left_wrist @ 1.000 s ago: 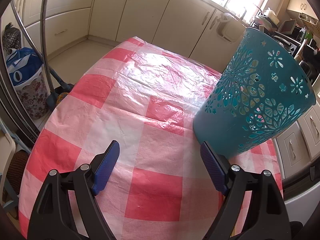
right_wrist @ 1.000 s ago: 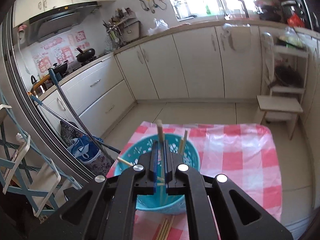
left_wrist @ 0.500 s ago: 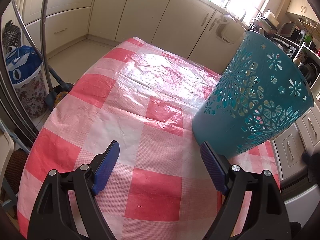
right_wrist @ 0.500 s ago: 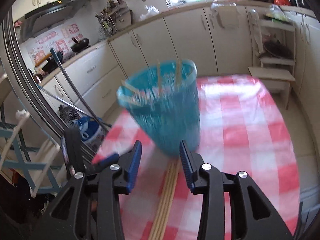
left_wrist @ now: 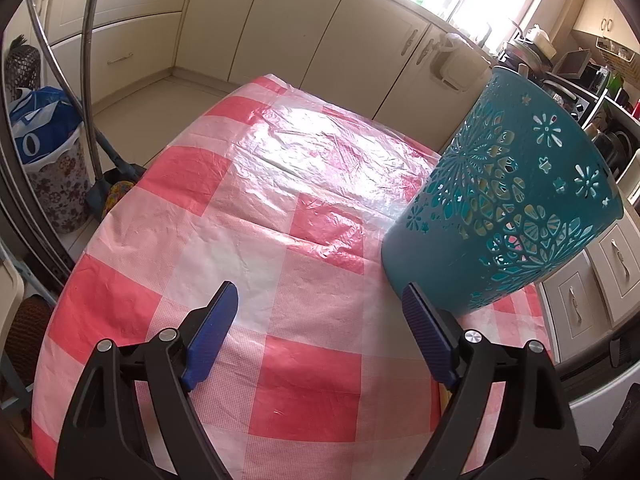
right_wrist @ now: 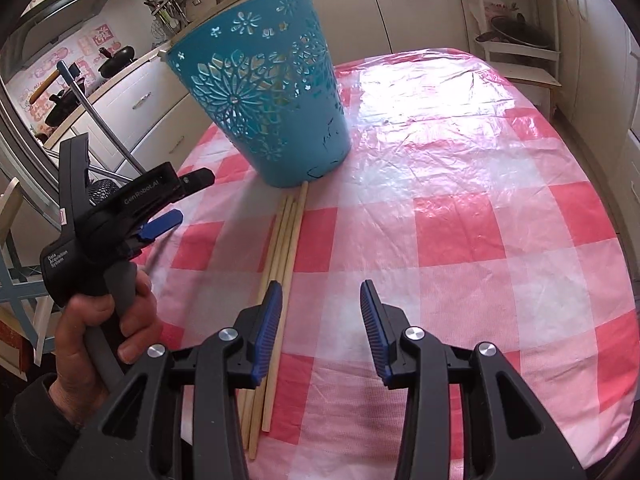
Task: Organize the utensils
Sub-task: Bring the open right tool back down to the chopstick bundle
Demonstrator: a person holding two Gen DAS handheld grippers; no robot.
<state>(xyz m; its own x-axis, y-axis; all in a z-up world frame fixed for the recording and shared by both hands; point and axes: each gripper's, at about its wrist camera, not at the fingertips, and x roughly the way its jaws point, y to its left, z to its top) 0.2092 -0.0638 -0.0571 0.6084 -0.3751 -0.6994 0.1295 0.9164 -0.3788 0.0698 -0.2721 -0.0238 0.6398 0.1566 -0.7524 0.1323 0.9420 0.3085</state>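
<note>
The right gripper (right_wrist: 320, 320) hangs low over the red-and-white checked tablecloth (right_wrist: 460, 184), jaws partway apart with nothing between them. The task's things are the wooden chopsticks (right_wrist: 286, 236): a few lie side by side on the cloth, running from the foot of the teal cut-out basket (right_wrist: 264, 92) at about 11 o'clock down toward 7 o'clock, passing just under the gripper's left finger. Pale sticks seem to show through the basket's cut-outs, though that is hard to confirm.

The left gripper (left_wrist: 316, 328) has its jaws wide apart and empty above the cloth, with the basket at its 2 o'clock; a hand (right_wrist: 100, 332) grips its handle.

The step in hand looks like picking up the next chopstick. To do it well, shift the right gripper toward 9 o'clock so one stick sits between the pads, single out the outermost one, and close near its middle so it stays level on the lift.
</note>
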